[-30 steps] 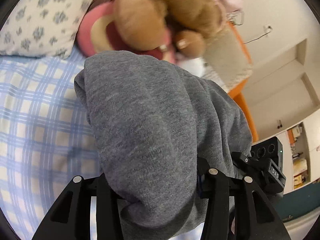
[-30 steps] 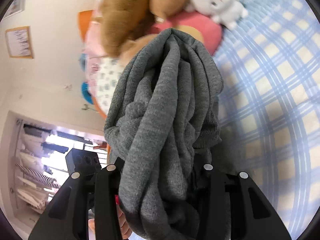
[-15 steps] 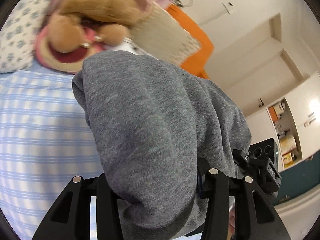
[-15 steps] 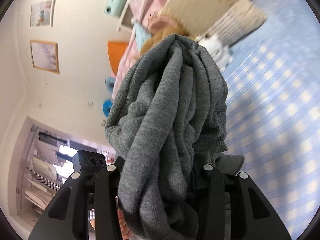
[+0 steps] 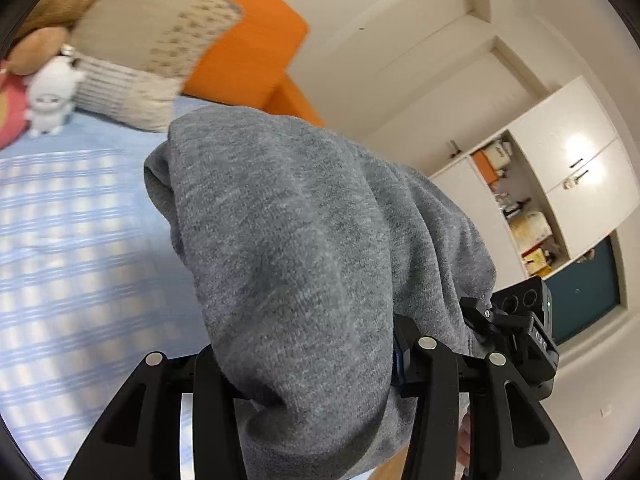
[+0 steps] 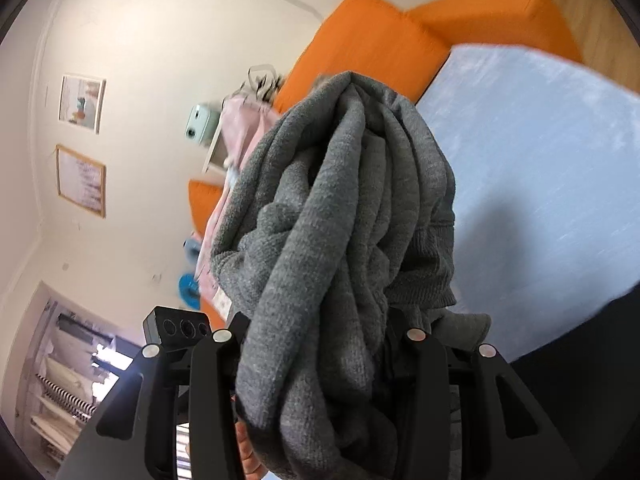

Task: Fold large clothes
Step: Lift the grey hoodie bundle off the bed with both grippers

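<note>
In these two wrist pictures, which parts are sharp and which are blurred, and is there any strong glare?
Left wrist view: the grey garment in the left gripper is sharp, the cushions behind are motion-smeared, and glare sits on the white cupboard door. Right wrist view: the garment and right gripper are sharp, the orange headboard and blue bedsheet are blurred, and the shelves at lower left are overexposed.

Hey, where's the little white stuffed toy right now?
In the left wrist view, the white stuffed toy sits at the far left edge on the blue checked bed, just left of the beige pillow.
</note>
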Available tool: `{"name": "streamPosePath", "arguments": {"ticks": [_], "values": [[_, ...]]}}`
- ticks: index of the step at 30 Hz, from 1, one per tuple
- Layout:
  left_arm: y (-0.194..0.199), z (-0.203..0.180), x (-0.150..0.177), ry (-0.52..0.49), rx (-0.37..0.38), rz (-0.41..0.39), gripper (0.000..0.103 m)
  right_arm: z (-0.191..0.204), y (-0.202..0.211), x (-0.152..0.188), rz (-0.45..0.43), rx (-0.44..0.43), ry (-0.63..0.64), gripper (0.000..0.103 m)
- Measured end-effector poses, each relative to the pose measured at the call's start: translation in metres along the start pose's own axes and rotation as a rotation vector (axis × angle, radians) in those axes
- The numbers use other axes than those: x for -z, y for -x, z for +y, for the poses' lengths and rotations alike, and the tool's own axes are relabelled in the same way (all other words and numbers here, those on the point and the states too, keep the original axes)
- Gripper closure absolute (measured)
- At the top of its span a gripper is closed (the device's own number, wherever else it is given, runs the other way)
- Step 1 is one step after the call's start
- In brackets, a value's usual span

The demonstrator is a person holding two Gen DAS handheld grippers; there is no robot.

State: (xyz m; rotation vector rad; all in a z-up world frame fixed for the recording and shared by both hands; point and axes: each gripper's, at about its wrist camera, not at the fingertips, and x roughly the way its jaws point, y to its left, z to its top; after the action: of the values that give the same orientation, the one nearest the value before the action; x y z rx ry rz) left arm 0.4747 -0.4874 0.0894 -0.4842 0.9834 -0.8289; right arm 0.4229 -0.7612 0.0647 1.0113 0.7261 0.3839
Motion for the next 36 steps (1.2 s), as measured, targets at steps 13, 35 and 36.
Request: {"name": "streamPosePath", "arguments": {"ticks": [13,35,36], "values": [[-0.070,-0.027,0.097,-0.094,0.014,0.022,0.053,-0.093,0.075,0.039,-0.009,-0.009,0.046,0.059],[-0.096,0.020,0.265,-0.146,-0.045,0.224,0.049,-0.228,0.126,0.176,0.155,0.049,-0.107,0.058],[-0.098,0.021,0.267,-0.157,-0.052,0.222,0.048,-0.230,0.125,0.178,0.147,0.070,-0.098,0.058]]}}
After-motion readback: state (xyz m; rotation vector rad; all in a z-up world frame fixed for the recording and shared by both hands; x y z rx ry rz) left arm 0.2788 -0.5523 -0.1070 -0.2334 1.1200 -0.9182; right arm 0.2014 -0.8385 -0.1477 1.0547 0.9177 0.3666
